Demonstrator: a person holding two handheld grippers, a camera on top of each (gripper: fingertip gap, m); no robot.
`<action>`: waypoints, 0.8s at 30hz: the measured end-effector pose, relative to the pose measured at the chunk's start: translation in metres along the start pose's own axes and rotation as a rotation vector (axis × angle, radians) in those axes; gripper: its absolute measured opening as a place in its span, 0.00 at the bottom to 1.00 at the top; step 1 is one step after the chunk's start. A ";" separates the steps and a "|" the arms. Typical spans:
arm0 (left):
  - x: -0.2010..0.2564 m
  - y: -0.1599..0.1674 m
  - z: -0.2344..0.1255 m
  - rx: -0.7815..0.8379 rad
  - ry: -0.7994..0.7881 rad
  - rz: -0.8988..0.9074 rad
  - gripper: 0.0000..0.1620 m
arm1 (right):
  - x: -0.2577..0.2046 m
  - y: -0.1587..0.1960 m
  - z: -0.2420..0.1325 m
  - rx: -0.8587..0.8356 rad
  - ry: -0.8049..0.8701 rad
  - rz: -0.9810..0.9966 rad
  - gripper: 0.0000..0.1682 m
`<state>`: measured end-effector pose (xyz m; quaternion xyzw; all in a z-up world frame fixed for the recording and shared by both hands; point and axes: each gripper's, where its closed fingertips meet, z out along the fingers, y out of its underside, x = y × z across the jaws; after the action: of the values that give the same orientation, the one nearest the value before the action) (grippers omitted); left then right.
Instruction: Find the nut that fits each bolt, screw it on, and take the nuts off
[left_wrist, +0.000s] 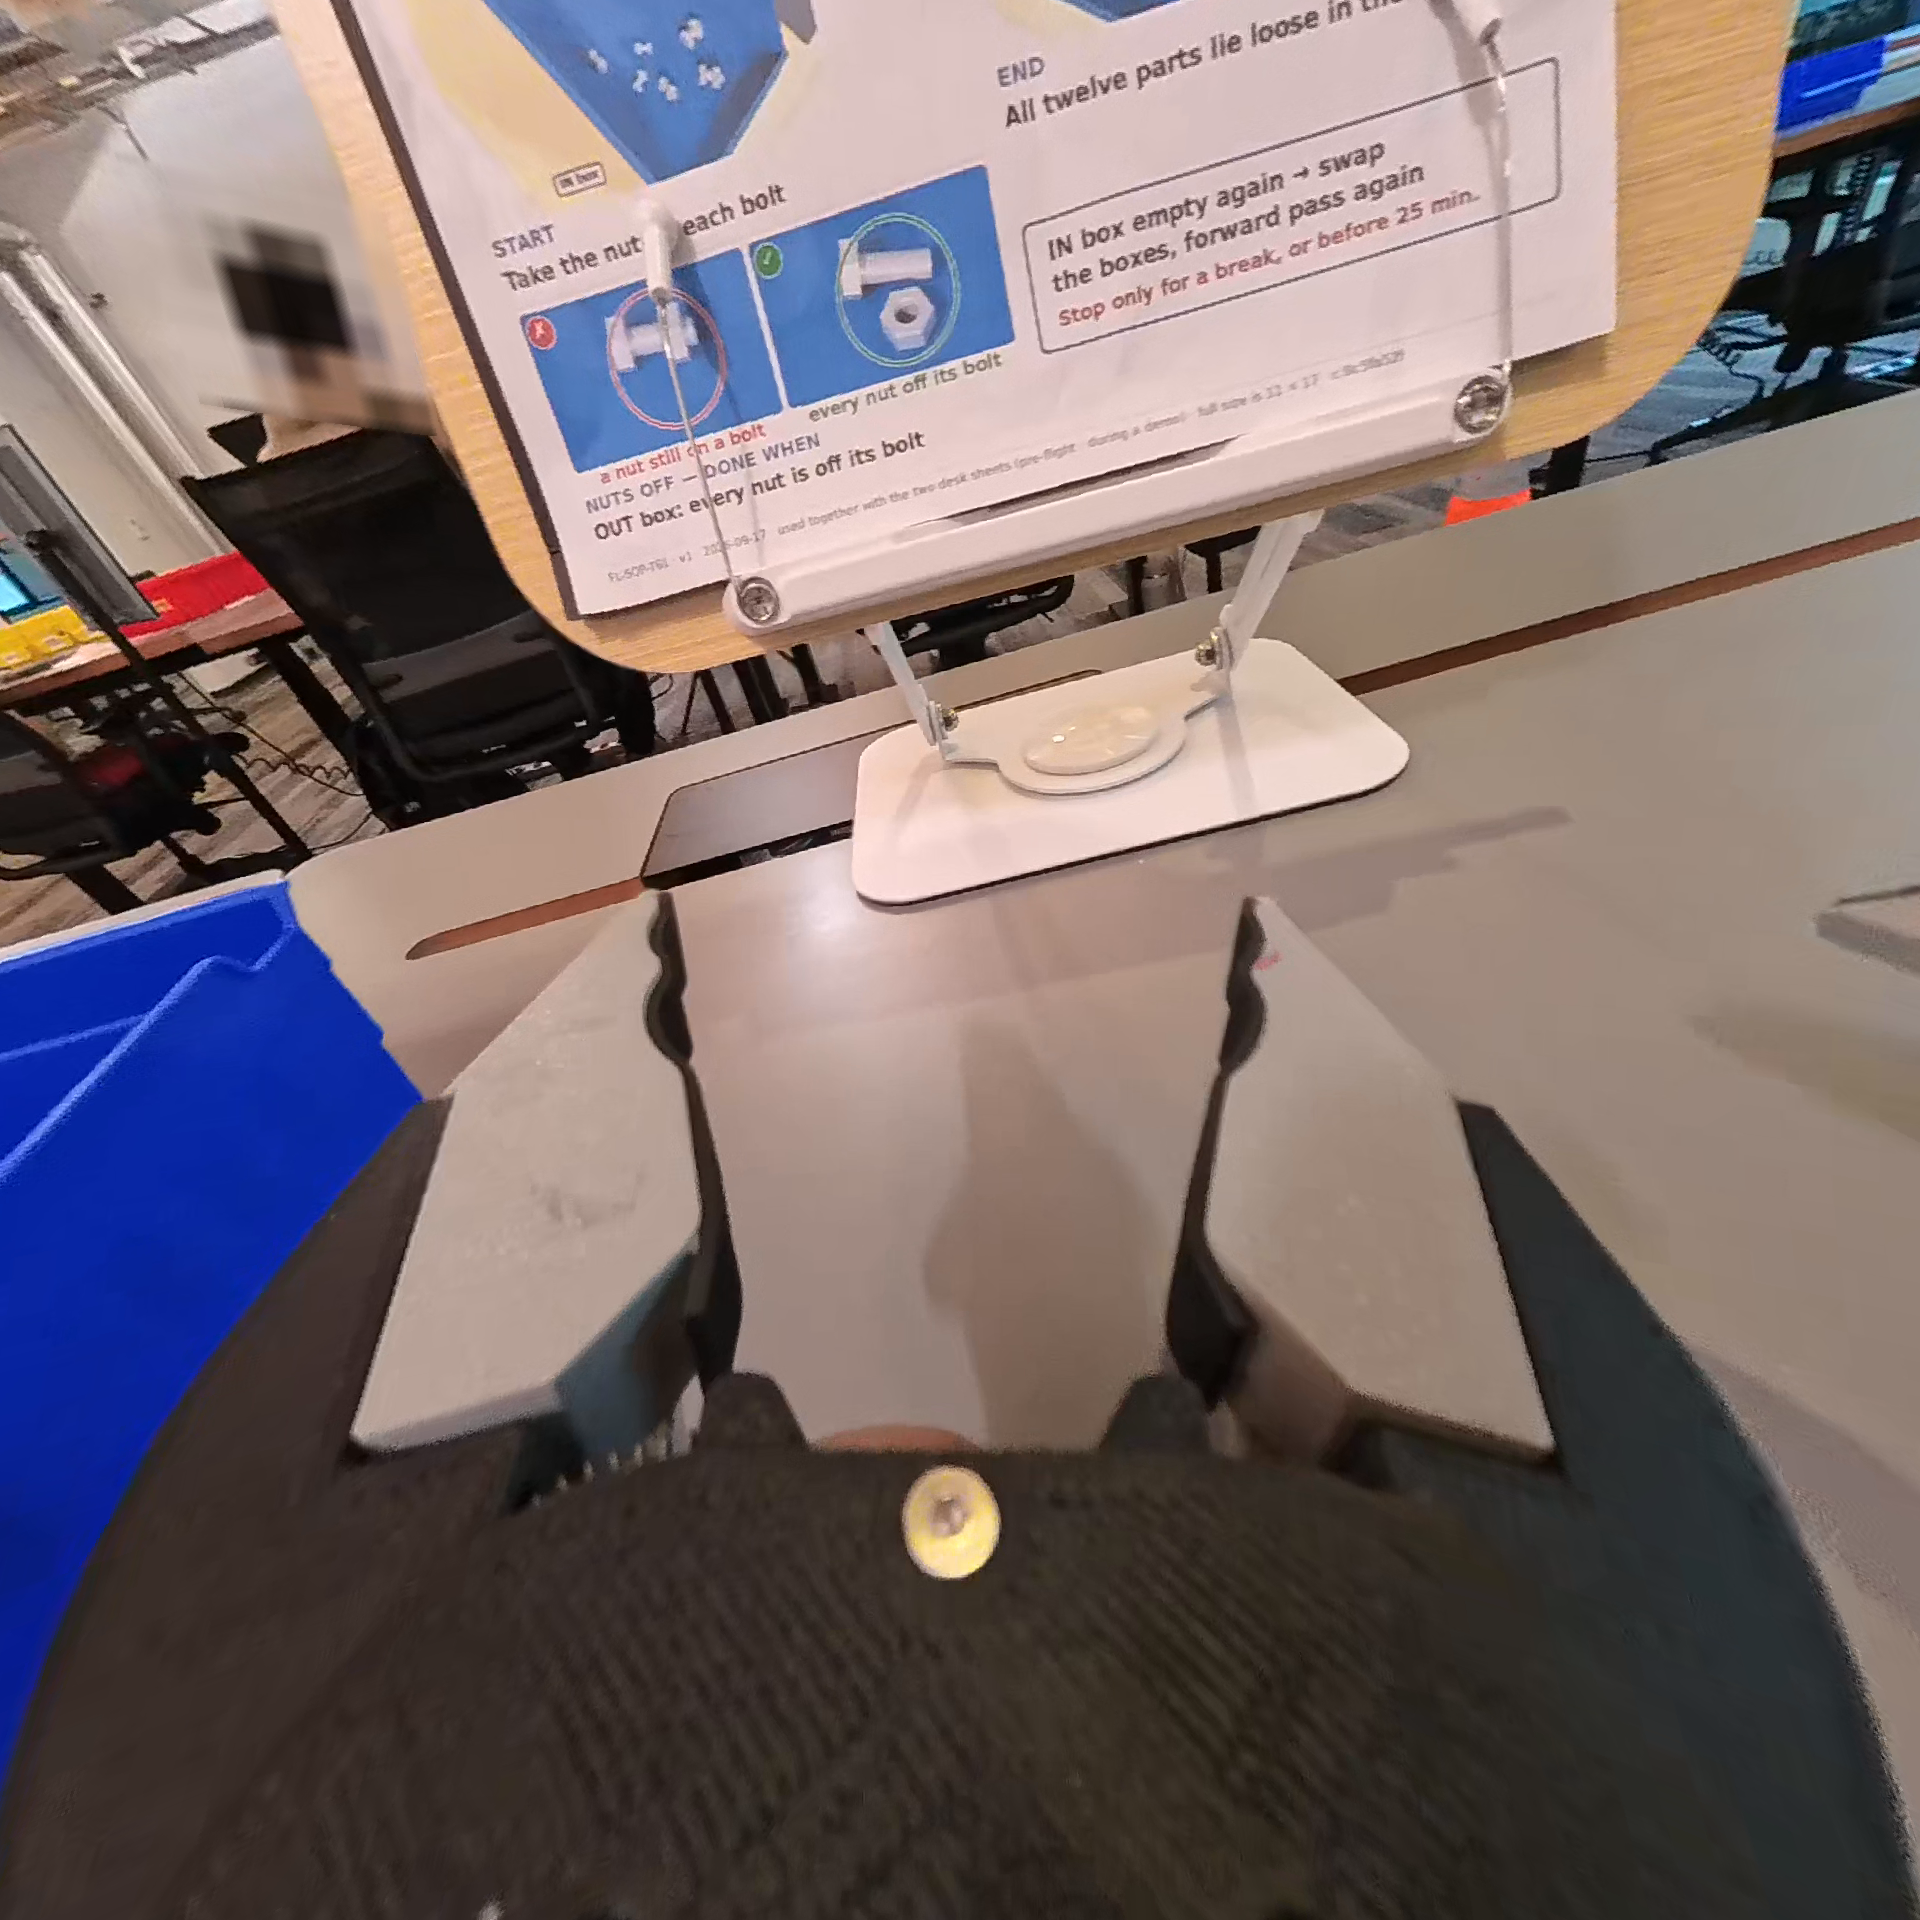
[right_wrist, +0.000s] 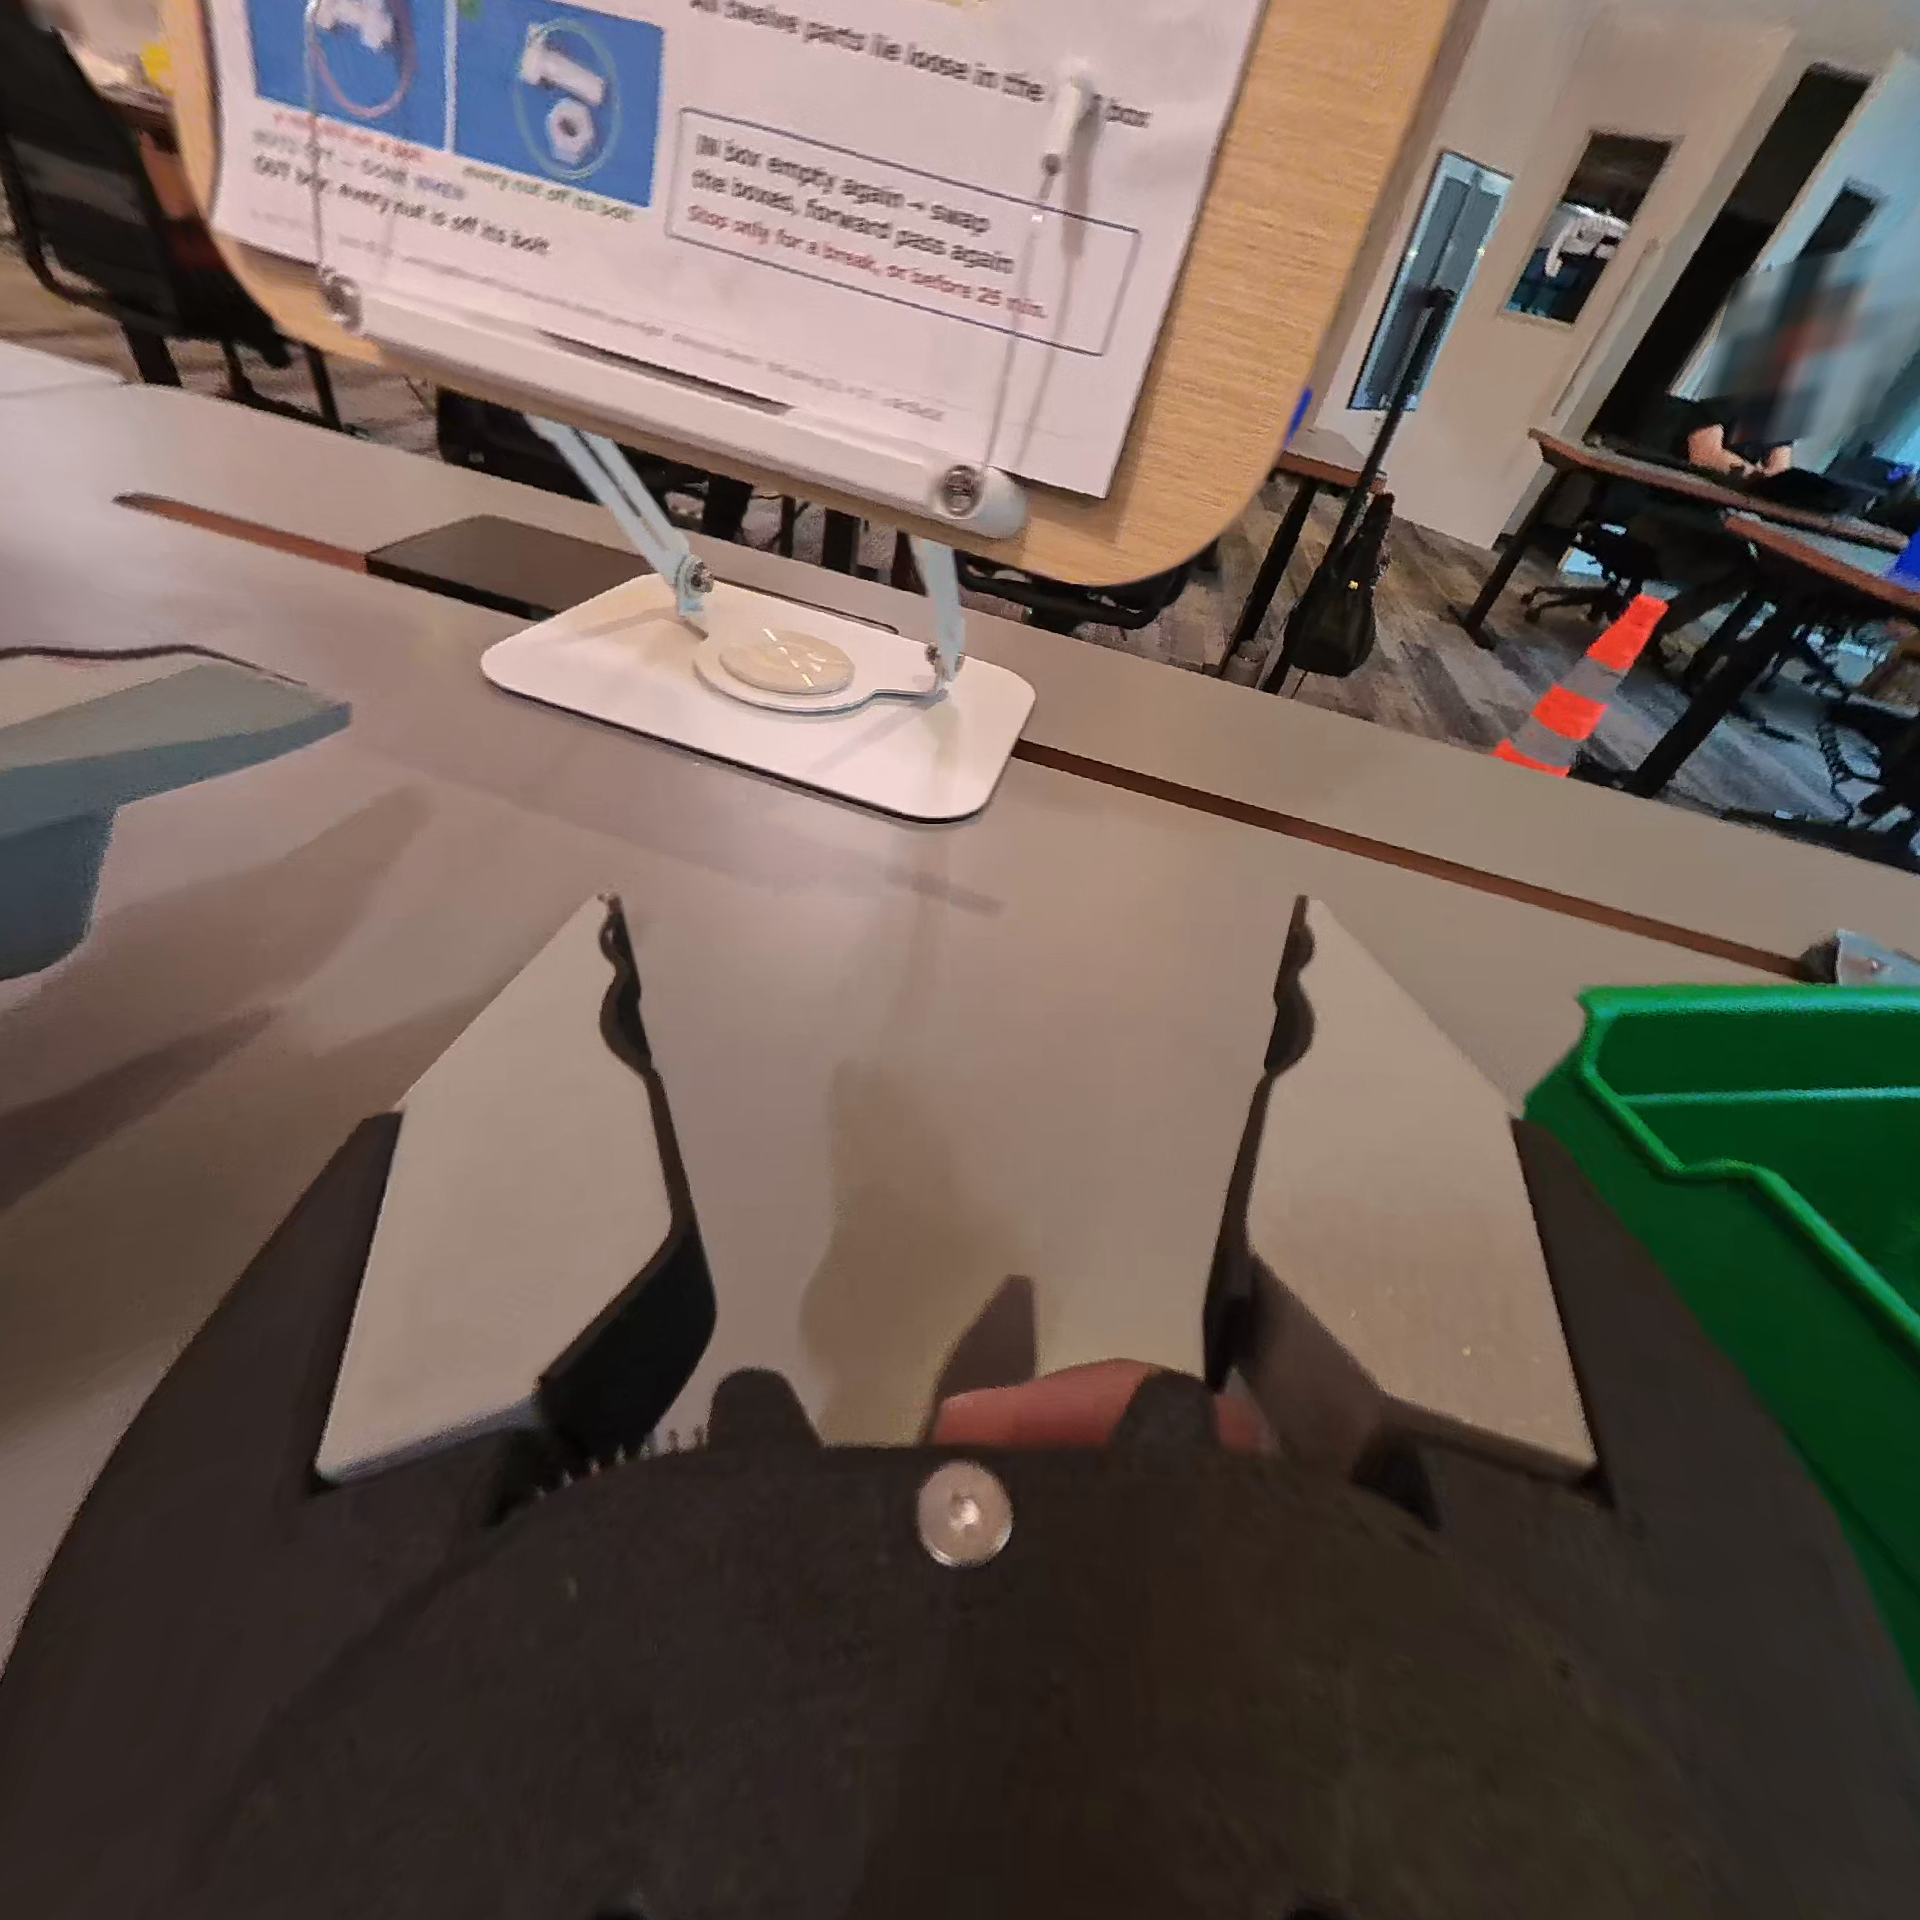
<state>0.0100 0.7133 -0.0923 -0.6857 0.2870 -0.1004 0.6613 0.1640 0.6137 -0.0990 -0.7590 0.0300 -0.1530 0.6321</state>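
- A grey table (left_wrist: 1558, 935) with a thin brown seam across it.
- A white stand base (left_wrist: 1132, 779) rests on it (holding a tilted wooden board).
- Blue bin (left_wrist: 156, 1143) at left; green bin (right_wrist: 1766, 1143) at right.

A: What lies ahead of the left tool (left_wrist: 956, 935)?

B: Bare grey desk (left_wrist: 1558, 935) between its spread jaws, then the white base plate (left_wrist: 1132, 790) of the document stand straight ahead. The stand's wooden board (left_wrist: 1683, 208) overhangs above it, so the way is open low down only.

A: And to its sides?

B: A blue bin (left_wrist: 156, 1143) walls off the left; the right is open desk.

A: The right tool (right_wrist: 951, 914)?

B: Open desk ahead up to the same base plate (right_wrist: 758, 696). A green bin (right_wrist: 1745, 1122) stands just beside its right finger.
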 end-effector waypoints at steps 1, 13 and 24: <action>0.002 0.000 0.001 -0.003 0.013 0.007 0.65 | -0.005 -0.001 0.000 0.005 -0.009 -0.022 0.72; 0.045 0.005 -0.012 -0.020 0.243 0.137 0.00 | -0.075 0.006 -0.011 -0.056 -0.330 -0.113 0.00; 0.019 -0.005 -0.061 -0.043 0.256 -0.010 0.12 | -0.054 -0.003 -0.051 -0.036 -0.341 0.006 0.22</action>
<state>-0.0045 0.6508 -0.0854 -0.6827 0.3676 -0.1842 0.6040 0.0979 0.5790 -0.0985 -0.7850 -0.0728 -0.0198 0.6149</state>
